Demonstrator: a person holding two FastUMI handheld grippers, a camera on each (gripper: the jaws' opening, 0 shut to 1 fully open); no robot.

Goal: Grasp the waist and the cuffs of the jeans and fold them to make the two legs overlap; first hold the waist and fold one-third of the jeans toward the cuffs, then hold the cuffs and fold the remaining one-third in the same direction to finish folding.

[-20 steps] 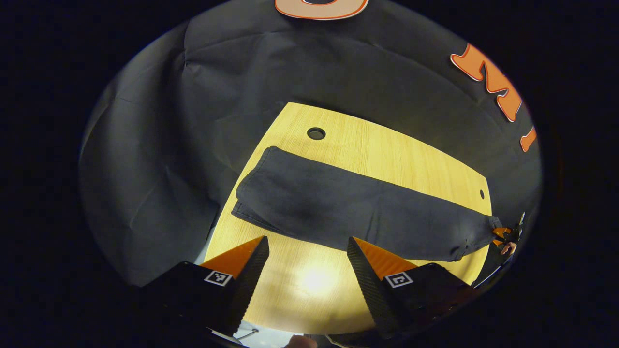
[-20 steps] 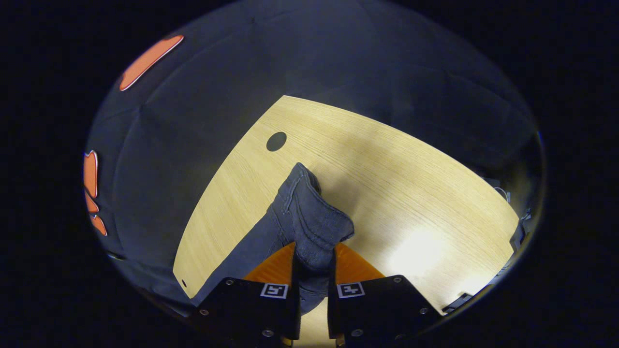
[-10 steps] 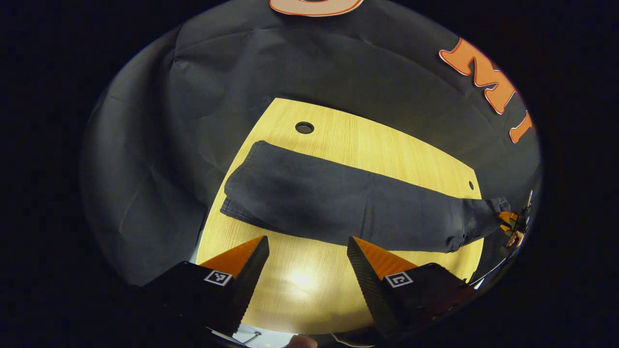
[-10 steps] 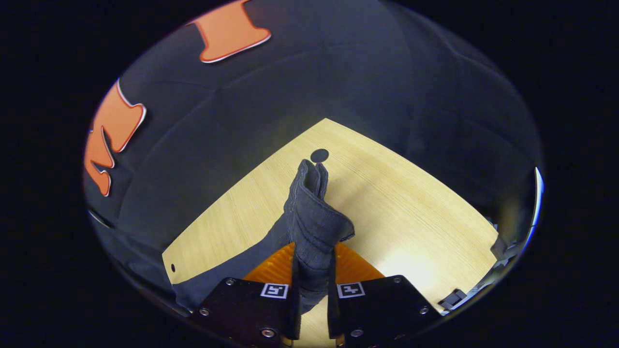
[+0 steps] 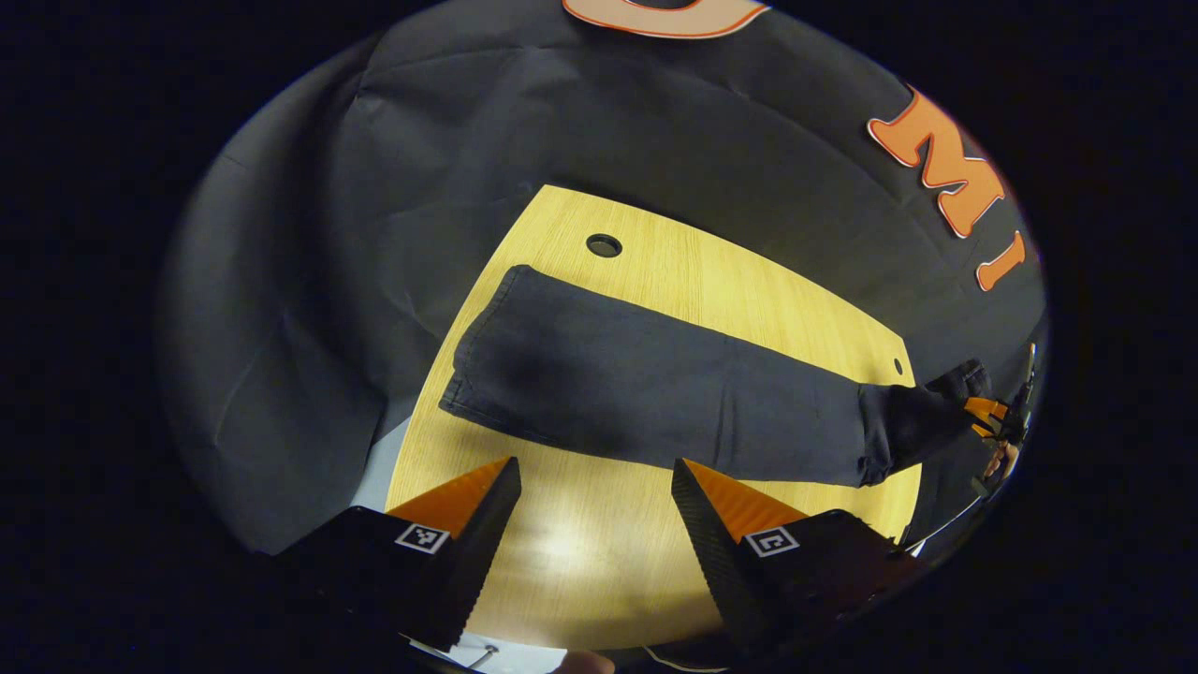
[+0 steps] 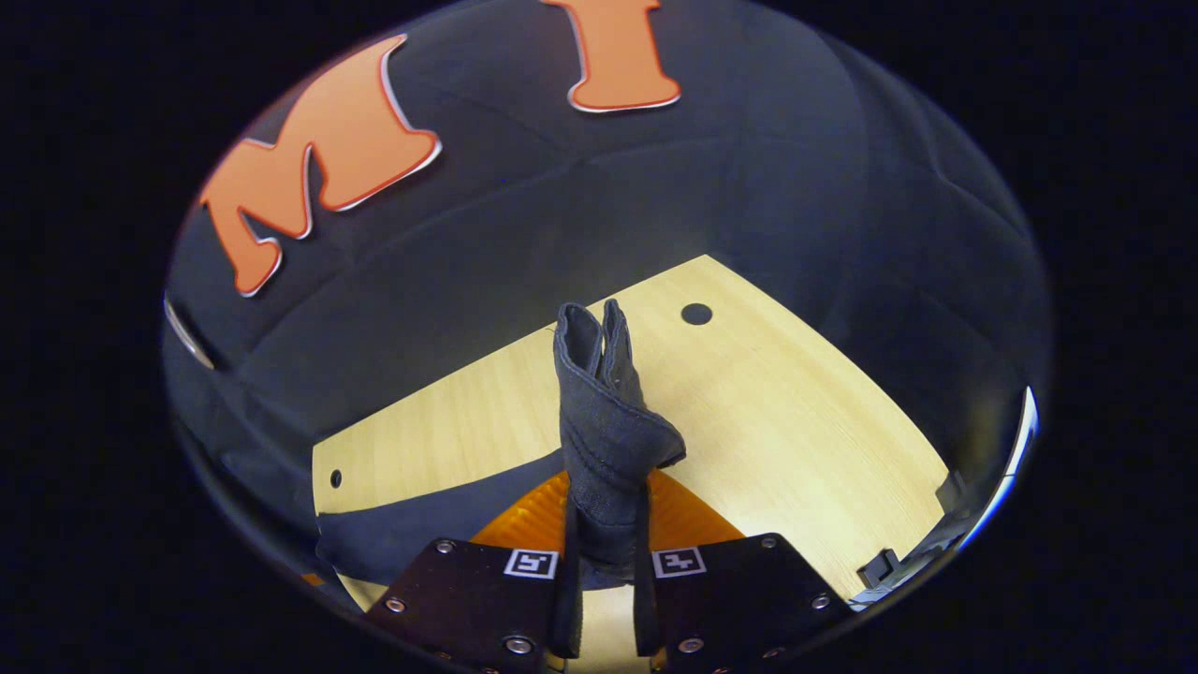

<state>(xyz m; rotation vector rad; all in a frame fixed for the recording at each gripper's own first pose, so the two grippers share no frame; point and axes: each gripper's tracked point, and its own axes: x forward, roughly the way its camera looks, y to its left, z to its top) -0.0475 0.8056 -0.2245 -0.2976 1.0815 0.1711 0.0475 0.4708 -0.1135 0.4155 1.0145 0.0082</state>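
Nearest in the left gripper view, the left gripper held low over the bare front of the wooden bench, fingers spread wide apart with nothing between them. Just beyond the fingertips, the dark jeans laid flat in a long strip across the bench, the two legs apparently already one on the other, the square-cut end at the left near the bench edge and a round hole in the bench just behind it. Farther along to the right, the strip rising off the wood into a bunched end, pinched there by the right gripper, with a bit of a hand beneath it. In the right gripper view, the right gripper clenched on that bunched end of the jeans, a thick seamed fold standing up between its fingers, the rest of the cloth trailing down and away to the left over the bench. Which end is the waist, hard to tell for sure from here. Judged step: start of a one-third fold, held end raised and ready to travel. Next move likely calling for carrying the lifted end over the flat part toward the far end, edges kept in line, perhaps with the free left gripper steadying the cloth.
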